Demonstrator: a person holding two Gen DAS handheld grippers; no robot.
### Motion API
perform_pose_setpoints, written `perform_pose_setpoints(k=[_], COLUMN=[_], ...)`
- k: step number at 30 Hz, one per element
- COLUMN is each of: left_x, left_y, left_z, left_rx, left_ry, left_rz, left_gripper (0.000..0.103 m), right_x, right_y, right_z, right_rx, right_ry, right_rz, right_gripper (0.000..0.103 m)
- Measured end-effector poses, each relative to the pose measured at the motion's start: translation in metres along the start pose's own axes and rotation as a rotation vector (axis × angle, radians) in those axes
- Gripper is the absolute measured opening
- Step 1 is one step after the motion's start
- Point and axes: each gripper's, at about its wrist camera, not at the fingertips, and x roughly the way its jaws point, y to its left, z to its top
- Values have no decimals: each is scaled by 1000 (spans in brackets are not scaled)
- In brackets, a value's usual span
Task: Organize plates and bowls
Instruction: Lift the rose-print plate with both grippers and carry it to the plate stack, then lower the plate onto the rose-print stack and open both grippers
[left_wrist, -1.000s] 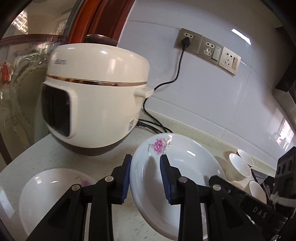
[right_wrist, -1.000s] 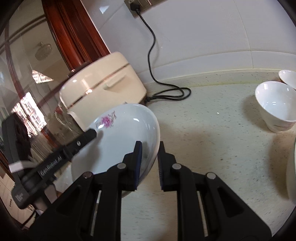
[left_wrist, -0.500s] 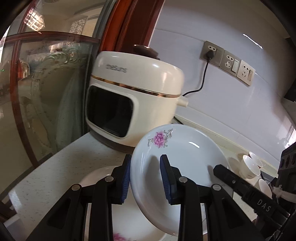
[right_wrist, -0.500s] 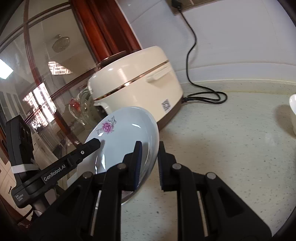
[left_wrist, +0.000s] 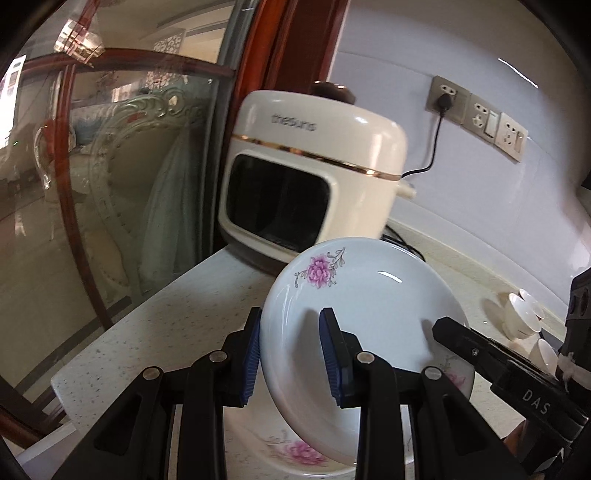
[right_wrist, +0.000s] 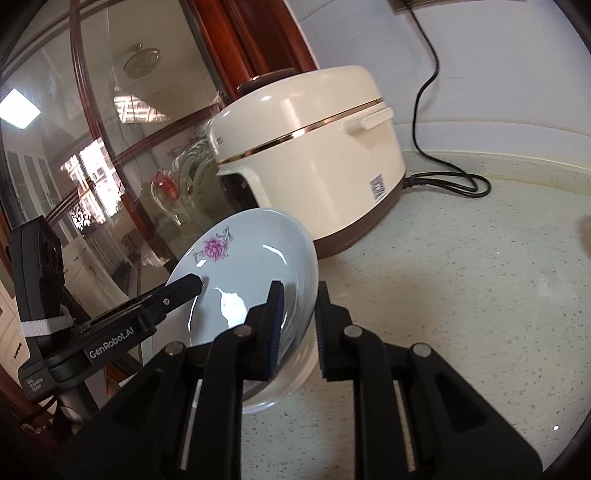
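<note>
- While both grippers clamp one flowered plate (left_wrist: 369, 325) between them, it hangs tilted above a second flowered plate (left_wrist: 295, 452) lying flat on the speckled tabletop (left_wrist: 155, 332).
- The left gripper (left_wrist: 290, 354) pinches the plate's near rim, one blue pad on the underside and one on the inner face.
- The right gripper (right_wrist: 297, 328) bites the opposite rim the same way; in the left wrist view it shows as a black finger marked DAS against the plate's right side.
- Compared with a second ago, the held plate has travelled left along the tabletop: it was then beside the lower plate, and now it sits directly over it, covering most of it.
- The rice cooker (left_wrist: 314, 177) filled the upper left of the left wrist view before; it now stands behind the plate, near the middle, with the glass door (left_wrist: 110, 184) taking the left side.
- In the right wrist view the white bowls have slipped out of frame since a second ago; in the left wrist view small white cups (left_wrist: 524, 314) remain far right on the tabletop.
- The cooker's black cord (right_wrist: 443, 181) runs from its base up the wall.
</note>
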Motion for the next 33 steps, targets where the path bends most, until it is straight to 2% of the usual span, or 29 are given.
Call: perform_pose_setpoints(k=[7, 13, 24, 33], left_x=[3, 6, 19, 20], left_y=[12, 25, 17, 19], left_z=[-7, -11, -21, -24], left_rx=[11, 11, 52, 64], left_ry=[23, 44, 97, 100], left_rz=[36, 62, 36, 37], left_gripper=[31, 31, 31, 31], right_x=[17, 29, 30, 36], right_y=[10, 26, 23, 28], right_z=[-5, -14, -16, -20], right_rx=[-24, -107, -142, -193], right_ry=[37, 81, 113, 132], right_rz=[-19, -57, -149, -191], right_gripper=[20, 20, 20, 20])
